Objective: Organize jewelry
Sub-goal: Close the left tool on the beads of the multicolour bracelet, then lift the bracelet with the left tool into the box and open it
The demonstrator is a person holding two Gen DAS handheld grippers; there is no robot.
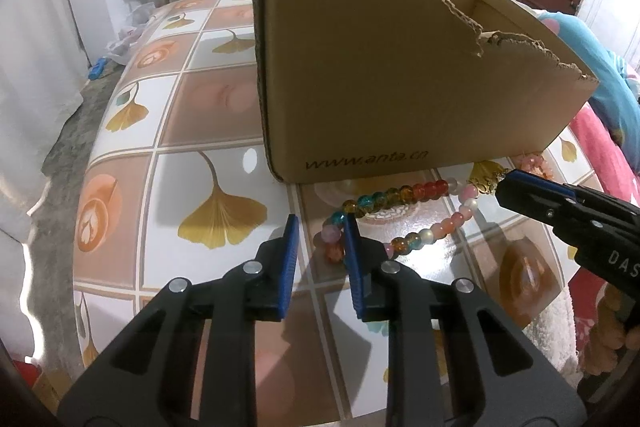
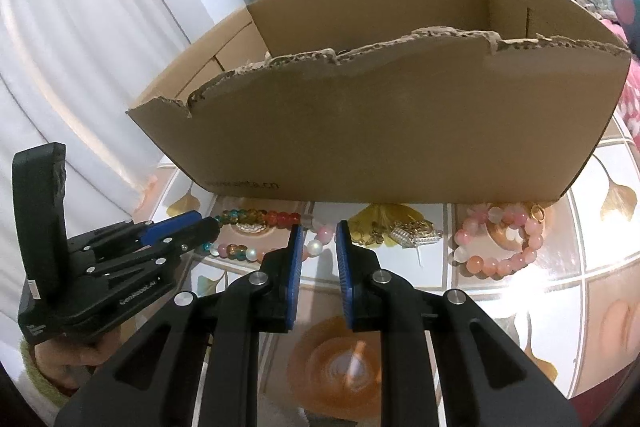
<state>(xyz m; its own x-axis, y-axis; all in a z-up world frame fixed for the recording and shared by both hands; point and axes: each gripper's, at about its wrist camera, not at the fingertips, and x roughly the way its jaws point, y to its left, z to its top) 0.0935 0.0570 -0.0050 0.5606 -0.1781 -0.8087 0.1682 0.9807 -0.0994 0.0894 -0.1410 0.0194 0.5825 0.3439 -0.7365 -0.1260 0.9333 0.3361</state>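
- While the left tool [image 1: 320, 227] hovers with its fingers apart at one end of the multicoloured bead string [image 1: 404, 211], the beads lie on the bench [image 1: 200, 107] against the box [image 1: 400, 87].
- Right tool [image 2: 316, 227], also released, sits above the string's other end, beside the gold trinkets [image 2: 404, 231].
- Pink bracelet [image 2: 500, 243] lies further right.

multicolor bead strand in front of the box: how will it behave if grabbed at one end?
The multicolor bead strand lies in a loose loop, so it is probably floppy and will dangle. Its round glossy beads may slip between the left hand-held gripper pads. Likely light.
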